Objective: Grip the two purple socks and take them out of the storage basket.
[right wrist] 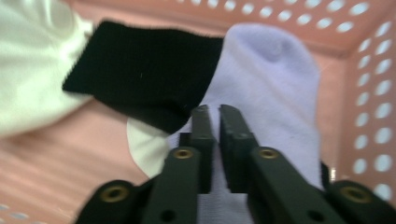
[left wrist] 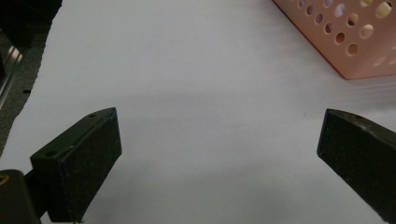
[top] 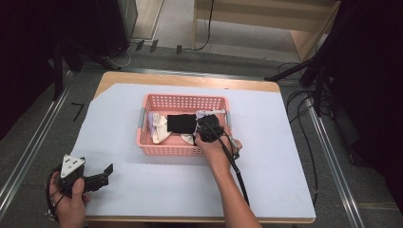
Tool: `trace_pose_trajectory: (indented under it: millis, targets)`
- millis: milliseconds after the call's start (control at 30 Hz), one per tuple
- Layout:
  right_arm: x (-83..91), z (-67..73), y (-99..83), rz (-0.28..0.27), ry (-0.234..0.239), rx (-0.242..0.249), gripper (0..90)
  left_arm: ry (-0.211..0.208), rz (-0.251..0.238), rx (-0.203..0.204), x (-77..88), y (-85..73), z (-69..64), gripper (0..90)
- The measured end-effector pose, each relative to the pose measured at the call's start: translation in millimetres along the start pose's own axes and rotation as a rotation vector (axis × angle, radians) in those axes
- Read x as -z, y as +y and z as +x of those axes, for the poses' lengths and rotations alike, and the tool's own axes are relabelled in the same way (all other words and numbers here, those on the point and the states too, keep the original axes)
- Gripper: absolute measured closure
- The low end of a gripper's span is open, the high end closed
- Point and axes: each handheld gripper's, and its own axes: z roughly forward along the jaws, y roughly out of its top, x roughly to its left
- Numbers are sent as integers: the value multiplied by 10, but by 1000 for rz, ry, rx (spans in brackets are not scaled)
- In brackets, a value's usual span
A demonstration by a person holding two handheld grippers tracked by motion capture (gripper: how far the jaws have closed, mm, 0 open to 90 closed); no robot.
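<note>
A person works at a table [top: 266, 88] covered with one pale sheet [top: 266, 156], a two-jaw gripper in each hand. The right gripper [right wrist: 214, 112] reaches down into the single pink perforated basket [top: 183, 101] standing near the middle of the sheet, its jaws drawn together and pinching a fold of a pale lavender sock [right wrist: 275, 79]. Beside that sock in the basket lie one black sock [right wrist: 144, 74], overlapping the lavender one's edge, and cream-white socks [right wrist: 32, 79] further along; how many cream ones there are cannot be told. The left gripper [top: 97, 176] rests over the sheet's near left corner, well apart from the basket, its two jaws spread wide with nothing between them.
</note>
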Motion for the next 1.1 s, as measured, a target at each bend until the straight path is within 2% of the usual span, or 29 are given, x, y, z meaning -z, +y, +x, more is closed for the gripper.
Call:
trace_pose_trajectory:
  millis: [100,133,167,233,267,333,367,433,500,633,700,733,767,800,867,933,1100]
  targets:
    - [88,-57,4,-54,23,-34,900,2,0,-1,1,0,-5,5]
    - [88,-57,4,-54,23,-34,900,2,0,-1,1,0,-5,5]
    - [149,-70,-6,-101,37,-22,900,2,1,-3,1,1,-2,5]
    - [200,-57,-14,-132,52,-20,900,2,1,-2,0,1,-3,5]
    - [208,-50,-14,-135,53,-17,854,2,-2,-3,-5,-1,-6,5]
    - [179,-33,-7,-125,68,-4,719,4,-1,-7,-6,-1,-9,5]
    - [146,-29,-3,-99,68,2,679,3,0,-7,-4,0,-8,5]
    - [68,-27,-8,-55,41,12,611,-1,0,-3,0,1,-4,5]
    - [3,-42,-18,-23,29,-4,587,-1,-1,-1,1,-1,-4,5]
    - [-81,8,-18,5,58,14,499,1,3,-6,-6,1,-7,5]
    - [-111,17,-10,32,41,22,524,-3,1,-4,-5,1,-5,5]
    - [-116,12,-6,40,38,20,572,-5,1,-3,-3,1,-3,5]
    - [-116,12,-6,40,38,20,572,-5,1,-3,-3,1,-3,5]
    - [-112,5,-9,49,5,30,722,-6,1,-3,-2,1,-2,5]
    - [-86,-5,-13,43,2,17,801,-4,0,-6,-4,0,-5,5]
    - [-38,-13,-19,15,-6,9,829,-1,2,-9,-5,0,-8,5]
    - [148,-64,-12,-107,-31,5,837,-1,1,-8,-5,0,-10,5]
